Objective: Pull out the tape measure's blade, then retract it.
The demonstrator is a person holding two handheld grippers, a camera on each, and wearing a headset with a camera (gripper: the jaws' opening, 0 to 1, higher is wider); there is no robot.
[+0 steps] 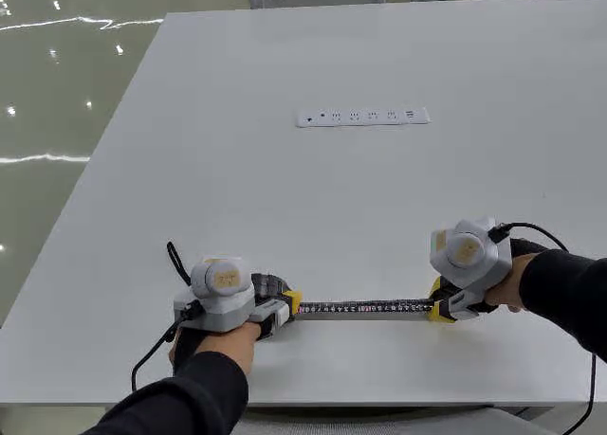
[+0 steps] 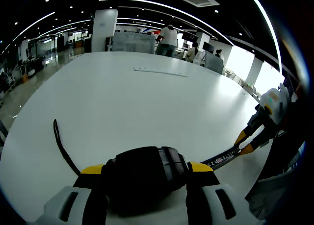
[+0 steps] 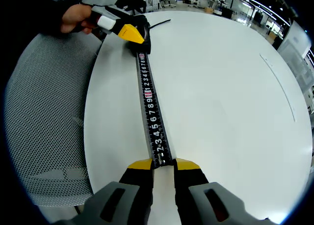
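Observation:
A black tape measure case [image 2: 144,178] sits between the yellow-tipped jaws of my left gripper [image 2: 147,173], which is shut on it near the table's front edge [image 1: 270,298]. Its blade [image 1: 362,307] lies pulled out along the white table to the right, numbers facing up [image 3: 151,105]. My right gripper [image 3: 163,164] is shut on the blade's end, seen at the right in the head view [image 1: 438,309]. A black wrist strap [image 2: 61,144] trails from the case to the left.
A white power strip [image 1: 363,117] lies flat at the middle of the white table [image 1: 379,189]. A grey mesh chair seat [image 3: 44,117] is just off the table's near edge. Black cables hang from both grippers. People stand beyond the far end of the table.

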